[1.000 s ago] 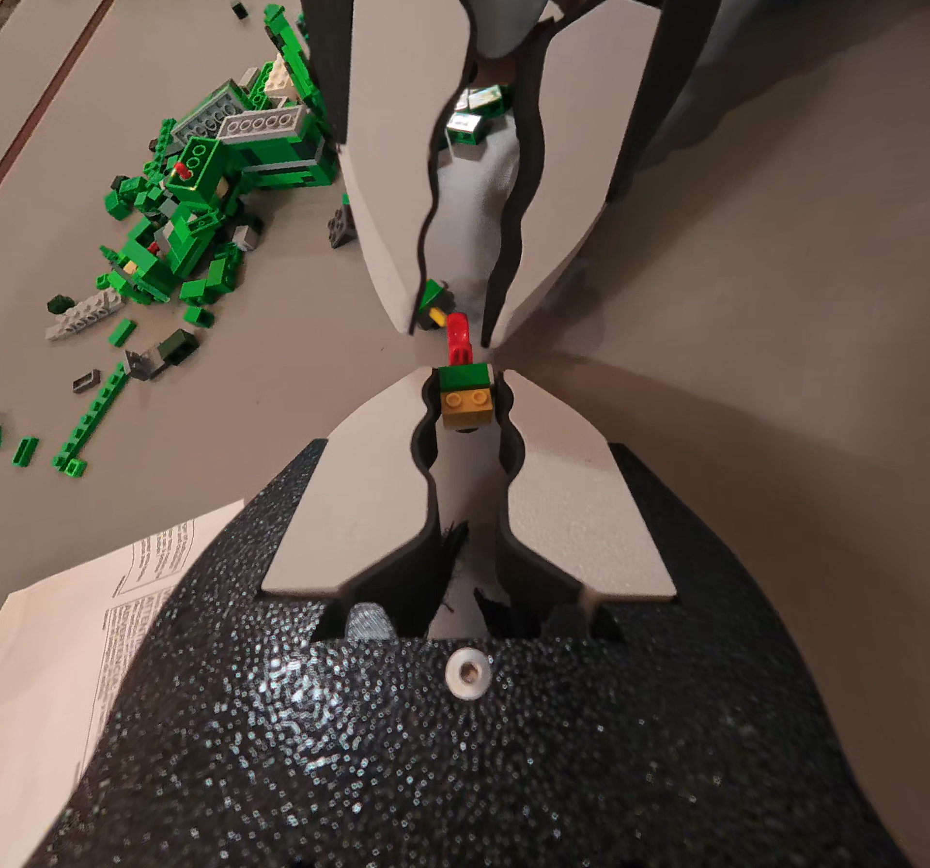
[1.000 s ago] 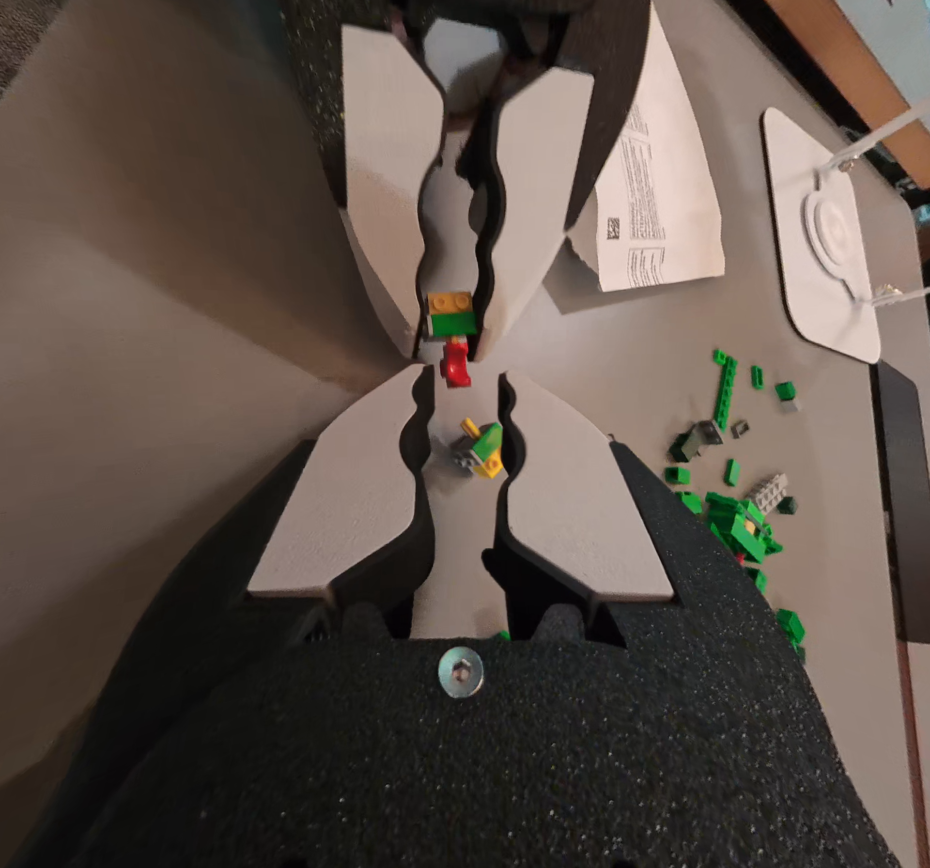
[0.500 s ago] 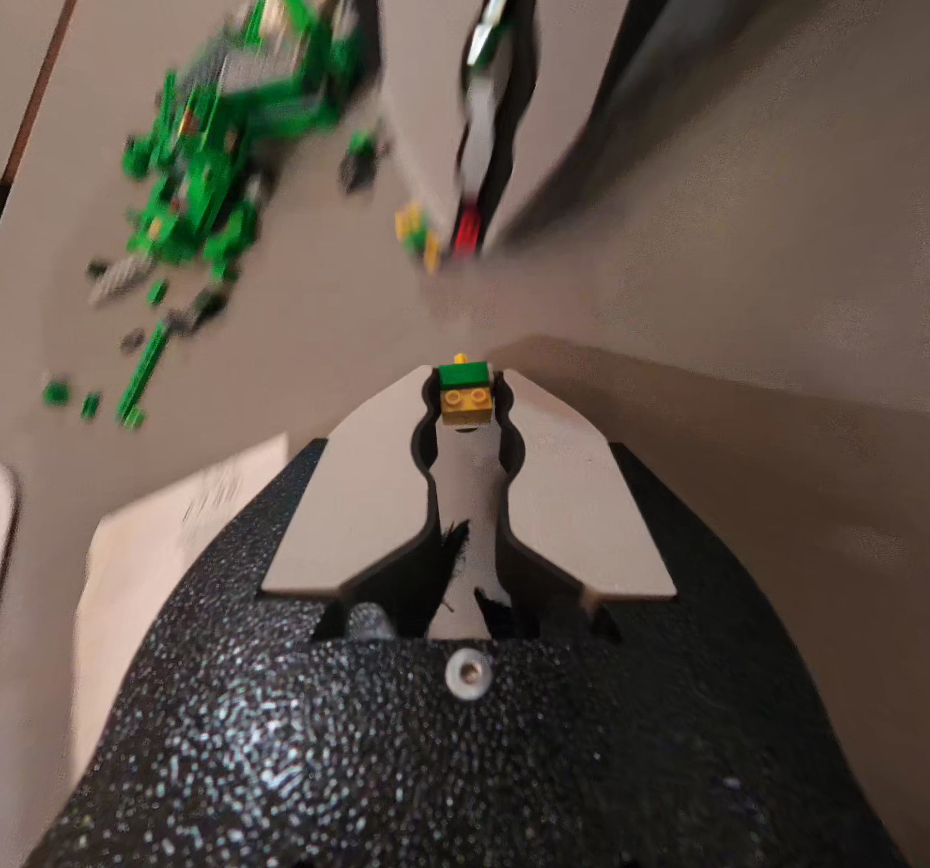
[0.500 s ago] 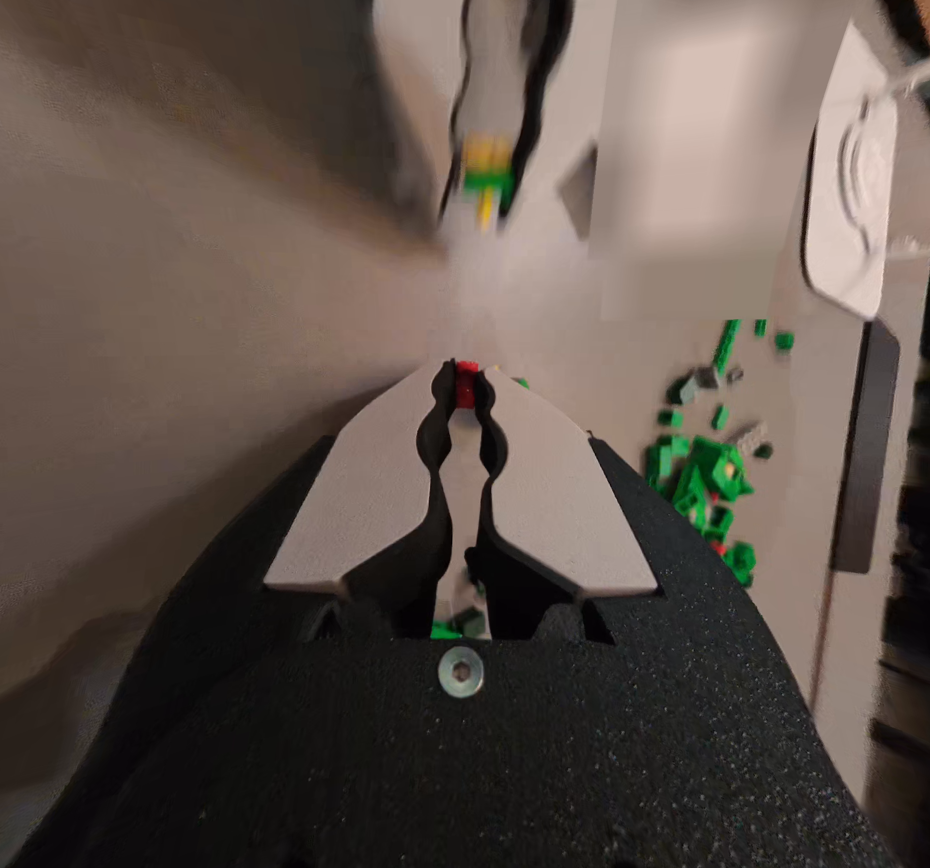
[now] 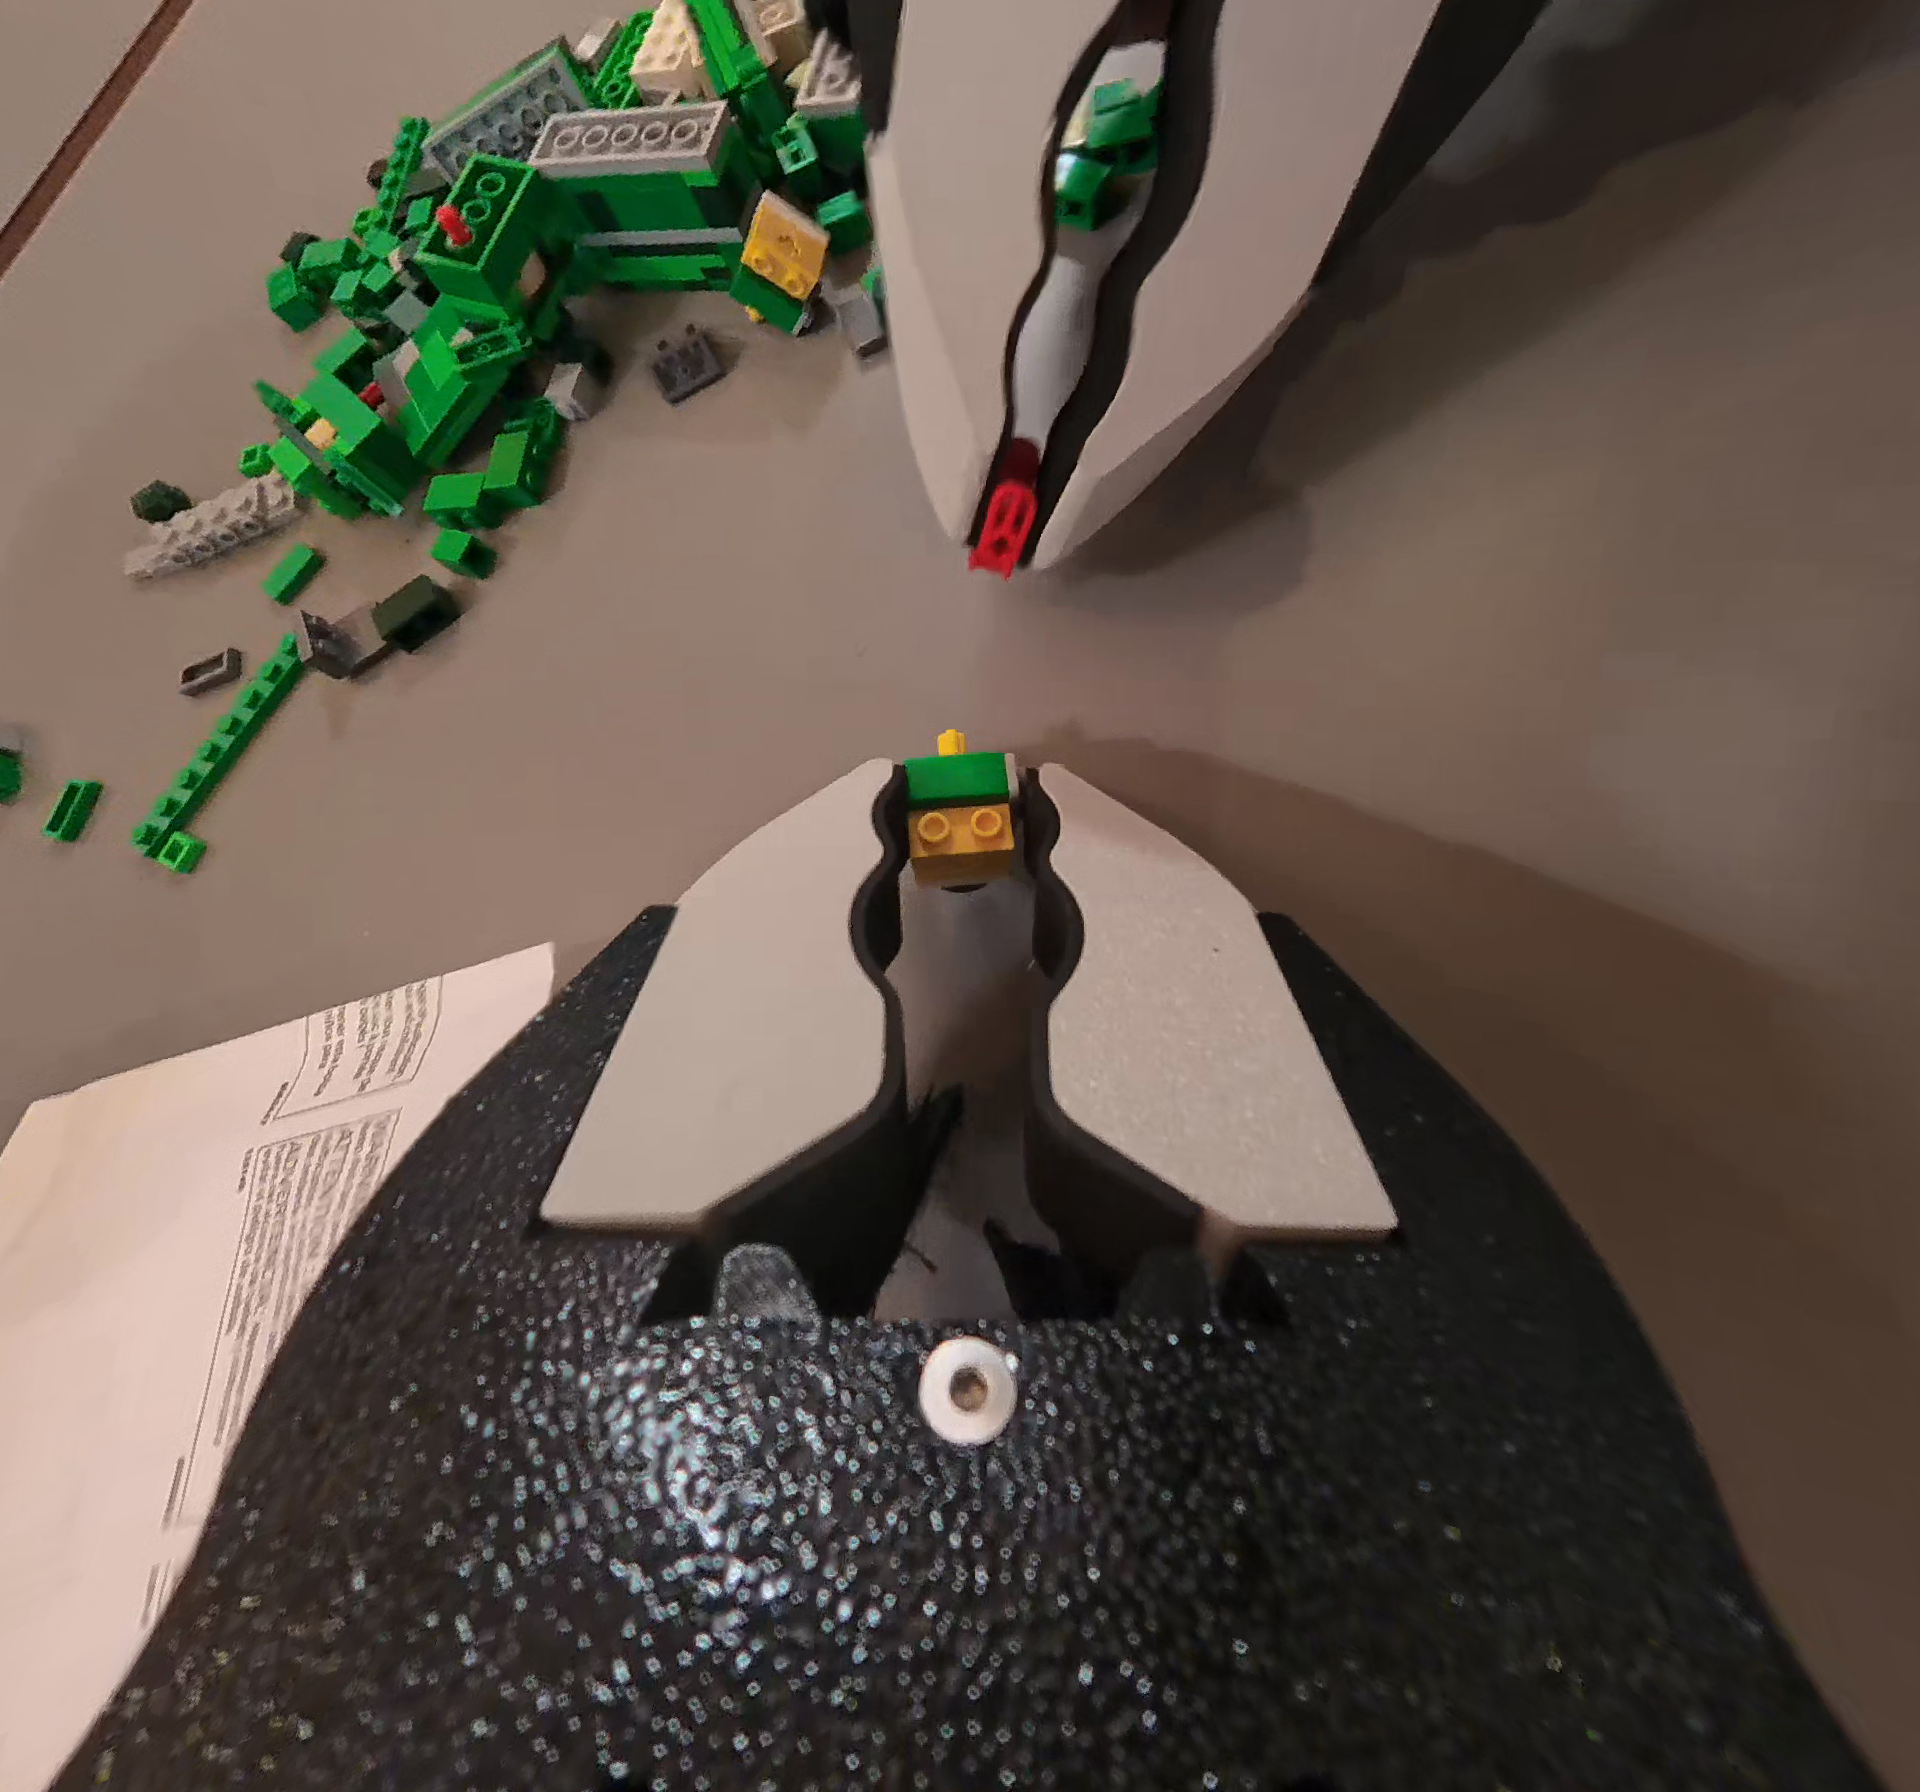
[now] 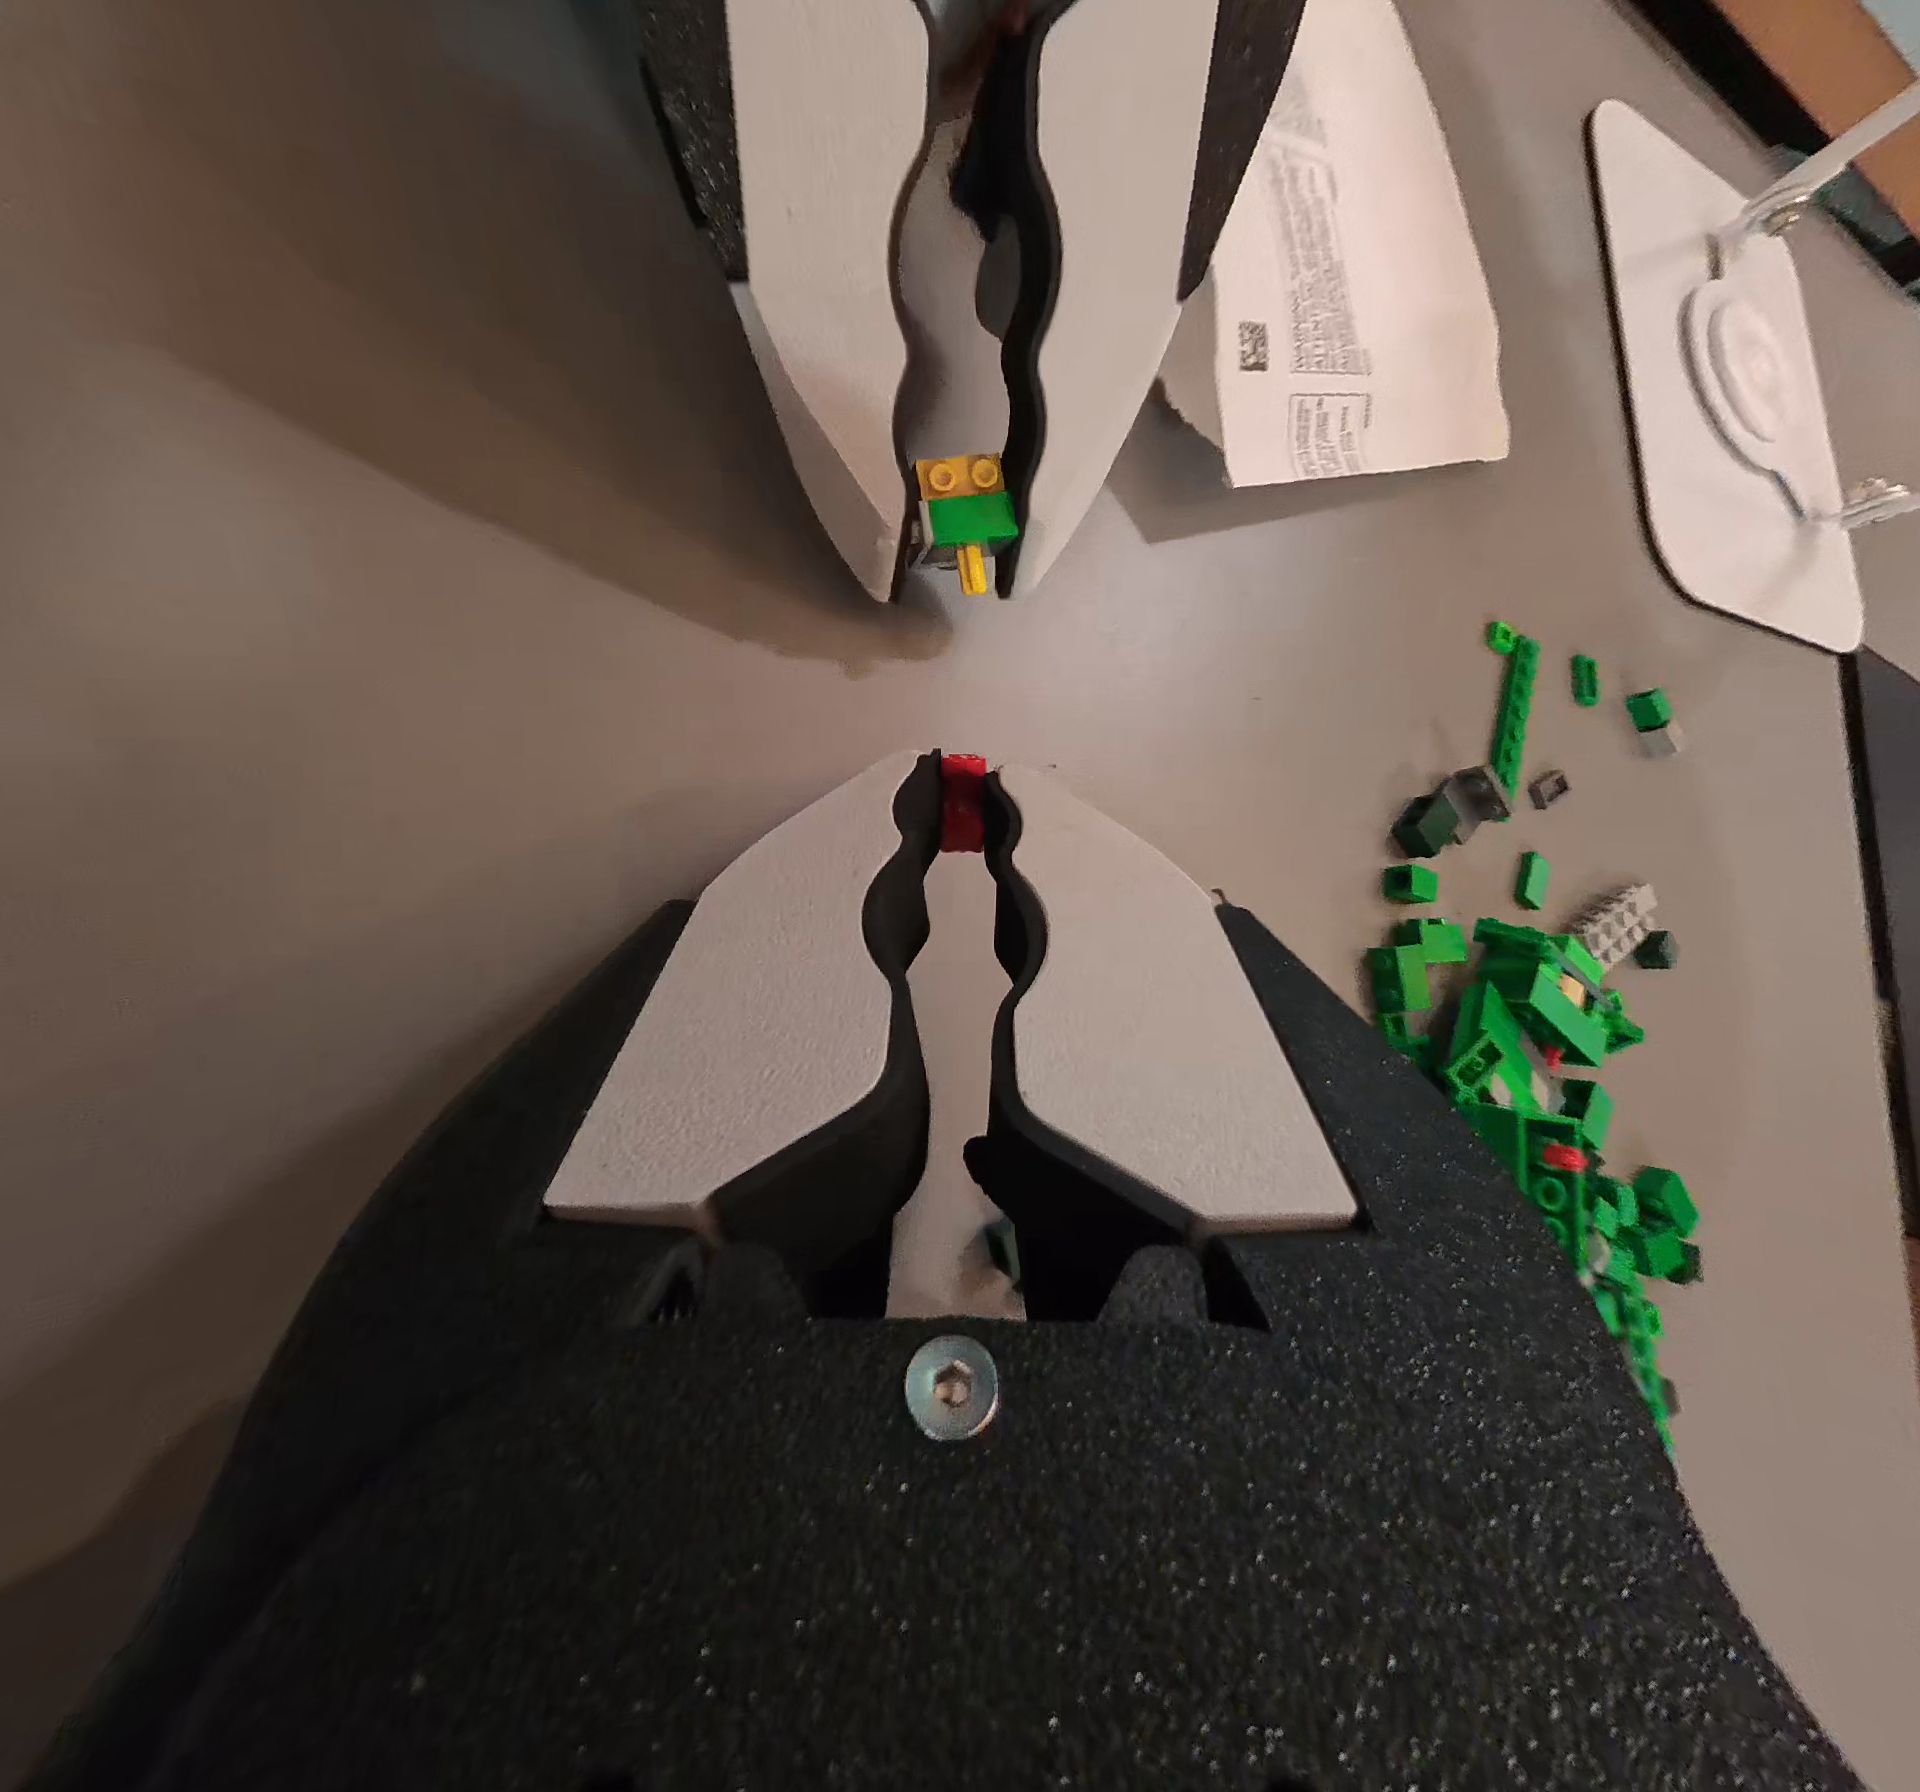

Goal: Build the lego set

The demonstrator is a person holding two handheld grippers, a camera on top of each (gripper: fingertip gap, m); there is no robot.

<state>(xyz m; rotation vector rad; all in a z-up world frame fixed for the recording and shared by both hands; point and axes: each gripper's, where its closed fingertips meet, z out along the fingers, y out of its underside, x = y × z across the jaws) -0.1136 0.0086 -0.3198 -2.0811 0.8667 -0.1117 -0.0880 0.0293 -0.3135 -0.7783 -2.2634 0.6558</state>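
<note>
My left gripper is shut on a small green and yellow lego block with a yellow peg sticking out of its front. My right gripper is shut on a small red lego piece. The two grippers face each other tip to tip with a gap of bare table between them. In the left wrist view the right gripper holds the red piece ahead. In the right wrist view the left gripper holds the green and yellow block.
A pile of green, grey and yellow lego pieces lies on the grey table at the left, also in the right wrist view. A printed paper sheet lies near my left gripper. A white stand base sits at the far right.
The red piece came off the green and yellow block: the right gripper closed on it and the two grippers drew apart. A small yellow and green piece now lies by the pile.
</note>
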